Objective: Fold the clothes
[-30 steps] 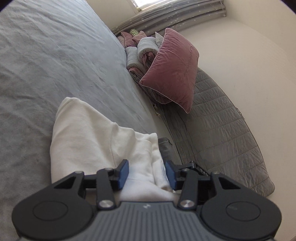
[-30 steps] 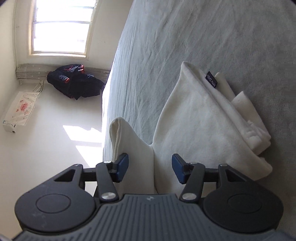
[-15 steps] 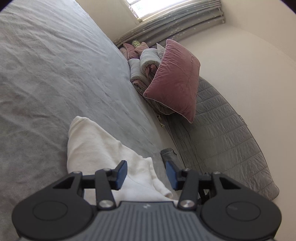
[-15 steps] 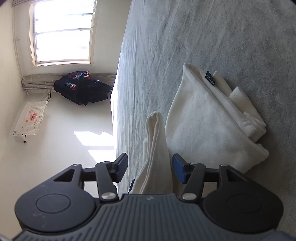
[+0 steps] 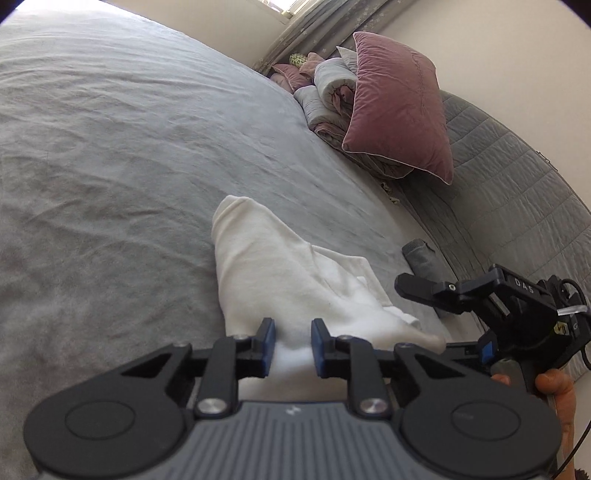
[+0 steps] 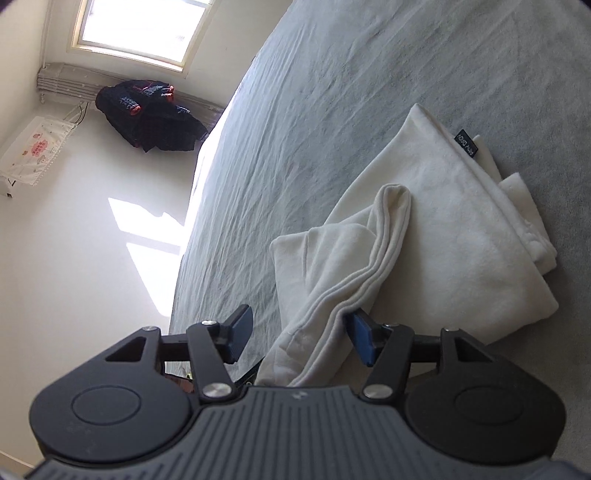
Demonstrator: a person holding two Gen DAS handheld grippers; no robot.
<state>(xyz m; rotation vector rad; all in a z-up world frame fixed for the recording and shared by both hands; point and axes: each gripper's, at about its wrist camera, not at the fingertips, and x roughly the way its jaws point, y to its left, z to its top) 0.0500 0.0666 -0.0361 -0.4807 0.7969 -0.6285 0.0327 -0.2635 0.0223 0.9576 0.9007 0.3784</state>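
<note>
A cream-white garment (image 5: 280, 273) lies partly folded on the grey bed (image 5: 110, 155). My left gripper (image 5: 293, 341) is narrowed on a bunched part of the cloth, which fills the gap between its blue pads. In the right wrist view the garment (image 6: 443, 236) lies in thick folds with a black label (image 6: 466, 143) at its far edge. My right gripper (image 6: 301, 338) is open; a ribbed band of the garment (image 6: 354, 280) drapes between its fingers and rests against the right pad. The right gripper also shows in the left wrist view (image 5: 480, 295), at the garment's right end.
A pink velvet pillow (image 5: 395, 107) and rolled bedding (image 5: 328, 96) lie at the bed's far side by a grey quilted headboard (image 5: 517, 177). A small grey roll (image 5: 419, 254) lies near the bed's edge. Dark clothes (image 6: 147, 114) hang under a window (image 6: 144, 26).
My left gripper has narrowed onto the cloth and swung so the right gripper comes into view. The right gripper's fold has moved over onto the folded garment, with its jaws wider.
</note>
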